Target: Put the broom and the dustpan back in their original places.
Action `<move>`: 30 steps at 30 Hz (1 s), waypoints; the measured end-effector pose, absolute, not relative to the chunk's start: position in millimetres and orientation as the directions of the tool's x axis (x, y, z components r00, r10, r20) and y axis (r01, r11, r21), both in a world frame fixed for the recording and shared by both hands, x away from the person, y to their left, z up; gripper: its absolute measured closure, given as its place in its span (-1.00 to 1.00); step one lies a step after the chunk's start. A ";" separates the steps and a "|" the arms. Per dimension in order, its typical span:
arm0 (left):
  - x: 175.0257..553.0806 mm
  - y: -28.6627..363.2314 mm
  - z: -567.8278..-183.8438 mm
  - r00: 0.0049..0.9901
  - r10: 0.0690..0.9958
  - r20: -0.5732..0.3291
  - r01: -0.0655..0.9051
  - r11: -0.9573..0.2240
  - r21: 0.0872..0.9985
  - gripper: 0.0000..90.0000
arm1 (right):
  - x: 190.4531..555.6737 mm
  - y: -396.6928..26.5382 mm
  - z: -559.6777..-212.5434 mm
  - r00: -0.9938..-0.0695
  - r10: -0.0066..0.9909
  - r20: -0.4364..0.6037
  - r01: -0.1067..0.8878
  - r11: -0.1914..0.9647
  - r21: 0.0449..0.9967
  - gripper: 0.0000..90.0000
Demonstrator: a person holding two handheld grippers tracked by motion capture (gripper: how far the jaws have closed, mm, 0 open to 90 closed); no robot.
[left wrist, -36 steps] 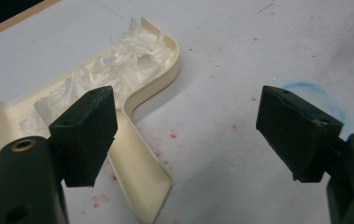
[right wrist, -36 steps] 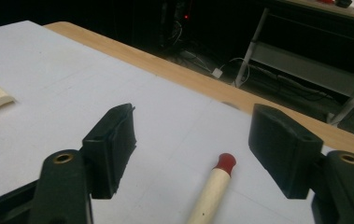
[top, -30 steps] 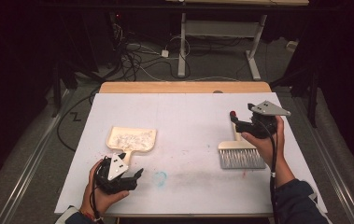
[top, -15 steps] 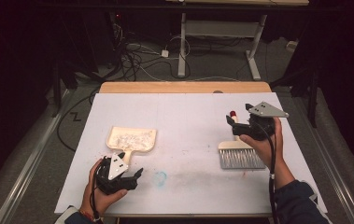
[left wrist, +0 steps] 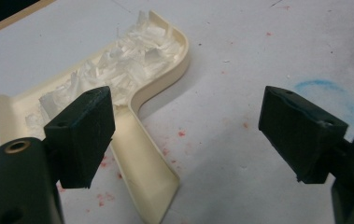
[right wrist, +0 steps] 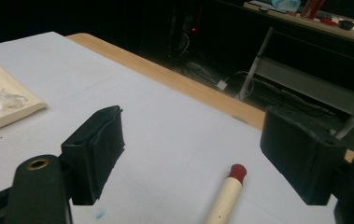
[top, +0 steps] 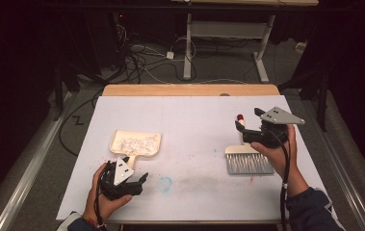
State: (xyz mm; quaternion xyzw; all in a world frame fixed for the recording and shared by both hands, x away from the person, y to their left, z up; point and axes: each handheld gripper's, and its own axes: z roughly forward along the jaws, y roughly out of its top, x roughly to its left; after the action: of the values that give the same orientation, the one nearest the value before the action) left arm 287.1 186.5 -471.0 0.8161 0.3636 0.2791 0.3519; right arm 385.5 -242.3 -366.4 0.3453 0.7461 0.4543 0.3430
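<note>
High view: left gripper (top: pixel 139 182) and right gripper (top: pixel 243 123) both gape wide, holding nothing.

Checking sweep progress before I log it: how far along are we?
Looks mostly done: white shreds sit piled in the cream dustpan, and the brush lies flat on the table. In hand: nothing; the left gripper is open by the dustpan handle, the right gripper is open above the brush's red-tipped handle. Left: probably emptying the dustpan; faint smudges remain on the table.
</note>
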 end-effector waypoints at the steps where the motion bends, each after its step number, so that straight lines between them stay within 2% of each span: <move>1: 287.2 186.5 -471.2 0.579 0.789 0.204 0.398 -0.492 0.774 -0.60 | 384.4 -242.3 -365.7 -0.527 0.826 -0.199 0.198 0.348 0.916 -0.52; 10: 286.3 185.5 -471.2 0.591 0.785 0.187 0.400 -0.486 0.777 -0.59 | 371.3 -241.1 -360.3 -0.551 0.806 -0.218 0.178 0.368 0.912 -0.51; 30: 285.3 184.1 -471.4 0.597 0.773 0.214 0.392 -0.514 0.763 -0.59 | 348.1 -240.8 -354.8 -0.571 0.780 -0.254 0.144 0.400 0.905 -0.52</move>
State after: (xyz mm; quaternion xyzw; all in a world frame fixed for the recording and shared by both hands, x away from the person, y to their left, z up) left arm 285.3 184.1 -471.4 0.8246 0.3532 0.2774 0.3440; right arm 348.1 -240.8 -354.8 0.3039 0.7603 0.4557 0.3492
